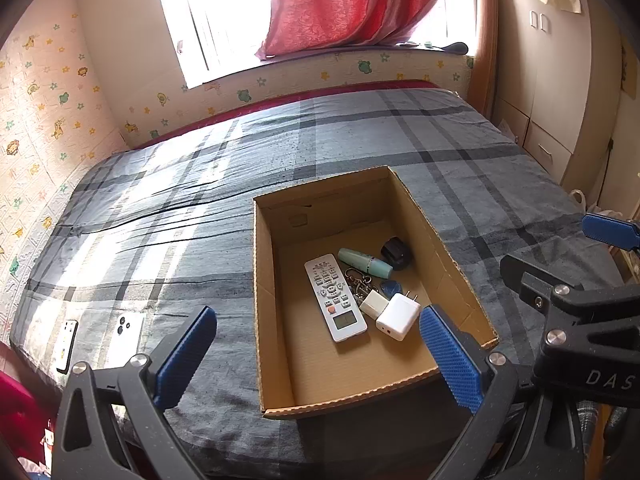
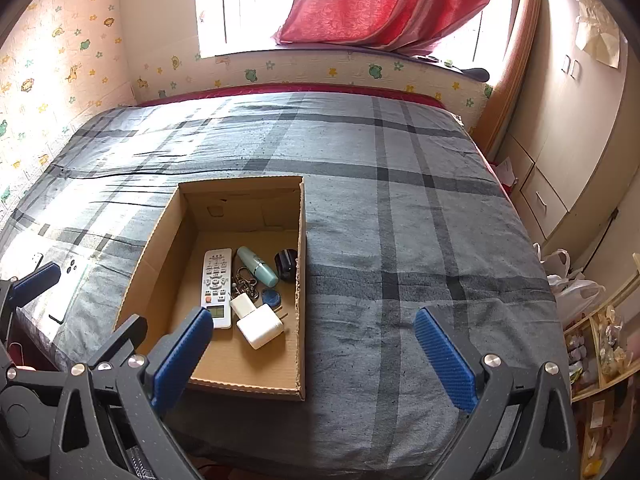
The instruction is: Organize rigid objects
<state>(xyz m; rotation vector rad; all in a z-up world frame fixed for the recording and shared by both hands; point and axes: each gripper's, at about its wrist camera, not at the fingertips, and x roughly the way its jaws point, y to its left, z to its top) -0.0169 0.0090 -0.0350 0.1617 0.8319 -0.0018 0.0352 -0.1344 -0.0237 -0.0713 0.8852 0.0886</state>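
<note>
Both grippers, left gripper [image 1: 316, 354] and right gripper [image 2: 314, 354], gape wide, holding nothing. At nine o'clock on the bed [image 1: 360, 140], the phone [image 1: 126, 338] looks stiff, slick, fragile; grip its long edges.

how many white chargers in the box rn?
2. A smaller charger lies beside the remote, and a larger charger touches it on the side nearer the camera, prongs toward the box wall. Nothing seems hidden; the contents lie in a single layer.
</note>
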